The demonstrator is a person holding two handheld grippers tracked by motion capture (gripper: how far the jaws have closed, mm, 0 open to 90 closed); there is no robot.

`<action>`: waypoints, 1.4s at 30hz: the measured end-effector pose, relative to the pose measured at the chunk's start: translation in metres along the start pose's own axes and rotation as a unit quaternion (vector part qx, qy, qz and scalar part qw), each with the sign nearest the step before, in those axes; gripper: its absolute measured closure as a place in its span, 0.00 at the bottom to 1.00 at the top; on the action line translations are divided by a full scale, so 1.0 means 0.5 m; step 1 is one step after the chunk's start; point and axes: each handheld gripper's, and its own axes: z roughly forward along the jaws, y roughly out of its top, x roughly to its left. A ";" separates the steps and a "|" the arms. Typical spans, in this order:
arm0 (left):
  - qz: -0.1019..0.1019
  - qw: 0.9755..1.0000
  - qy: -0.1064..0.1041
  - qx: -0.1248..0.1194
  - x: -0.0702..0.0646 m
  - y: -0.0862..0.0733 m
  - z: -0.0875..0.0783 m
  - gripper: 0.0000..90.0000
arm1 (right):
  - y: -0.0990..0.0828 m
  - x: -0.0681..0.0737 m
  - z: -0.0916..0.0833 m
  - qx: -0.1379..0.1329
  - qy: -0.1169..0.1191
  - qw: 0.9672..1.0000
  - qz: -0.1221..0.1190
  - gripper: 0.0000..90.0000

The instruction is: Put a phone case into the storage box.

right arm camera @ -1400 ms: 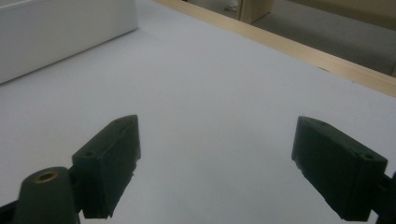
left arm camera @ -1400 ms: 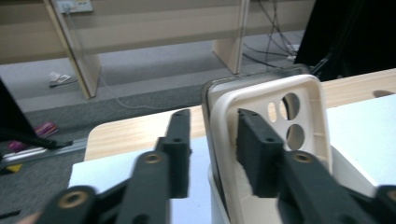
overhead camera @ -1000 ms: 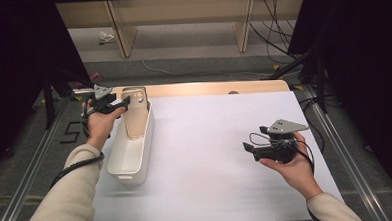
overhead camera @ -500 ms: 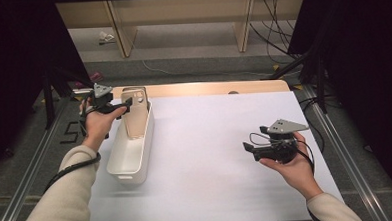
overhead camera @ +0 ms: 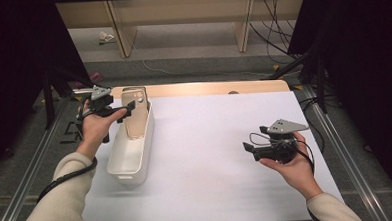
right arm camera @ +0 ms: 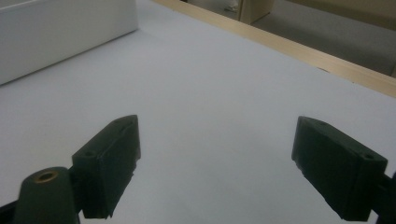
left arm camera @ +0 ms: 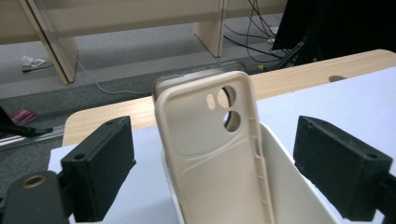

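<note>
A beige phone case [left arm camera: 201,116] with camera holes stands on end in the far end of a white bin [left arm camera: 289,186], with a clear case [left arm camera: 196,77] just behind it. My left gripper [left arm camera: 215,144] is open, and its jaws have just been opening. The beige case stands between them, and neither pad touches it. From above, the left gripper [overhead camera: 131,109] is at the bin's [overhead camera: 131,153] far left rim beside the case [overhead camera: 135,113]. My right gripper [overhead camera: 248,149] is held low over the white sheet at the right, open with nothing between its jaws [right arm camera: 215,158].
A white sheet [overhead camera: 211,155] covers the table, and a wooden edge [overhead camera: 203,88] shows along the far side. The bin's side [right arm camera: 56,32] appears far off in the right gripper view. Beyond the table are a grey floor, wooden legs and cables.
The left gripper's jaws have spread apart from the beige case and the left hand has drawn slightly back and up. The case stays leaning in the bin. The right hand has kept still.
</note>
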 end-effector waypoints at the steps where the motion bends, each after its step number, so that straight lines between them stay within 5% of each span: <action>1: 0.004 1.000 0.000 0.001 -0.002 0.000 -0.005 0.12 | 0.000 0.000 0.000 -0.001 0.000 1.000 0.000 0.18; 42: 0.036 0.997 -0.072 -0.018 -0.102 -0.063 -0.124 0.07 | 0.000 0.001 0.000 0.000 0.001 1.000 0.000 0.18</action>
